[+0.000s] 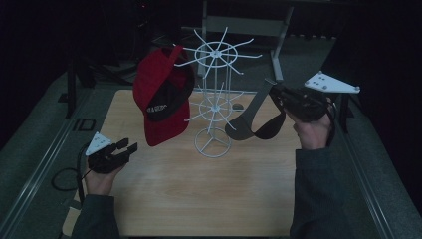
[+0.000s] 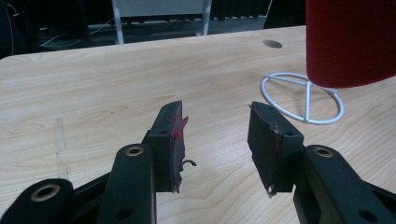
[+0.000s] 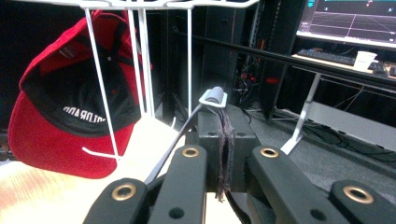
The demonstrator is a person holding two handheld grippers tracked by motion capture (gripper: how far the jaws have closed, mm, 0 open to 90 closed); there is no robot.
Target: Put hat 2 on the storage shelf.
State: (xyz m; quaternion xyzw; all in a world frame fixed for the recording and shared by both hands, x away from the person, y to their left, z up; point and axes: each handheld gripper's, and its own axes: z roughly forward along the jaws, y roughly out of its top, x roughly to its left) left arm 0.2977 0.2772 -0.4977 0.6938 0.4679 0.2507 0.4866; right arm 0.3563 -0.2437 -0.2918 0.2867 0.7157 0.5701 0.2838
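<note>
Grey cap hangs by its strap from the clenched right claw, just right of the white rack. Left claw rests released, empty, low over the desk; red cap hangs on the rack.

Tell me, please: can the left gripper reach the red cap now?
Probably yes. The left gripper is open and empty, resting low on the table. The red cap hangs on the rack just above and beyond it, and nothing stands between them.
</note>
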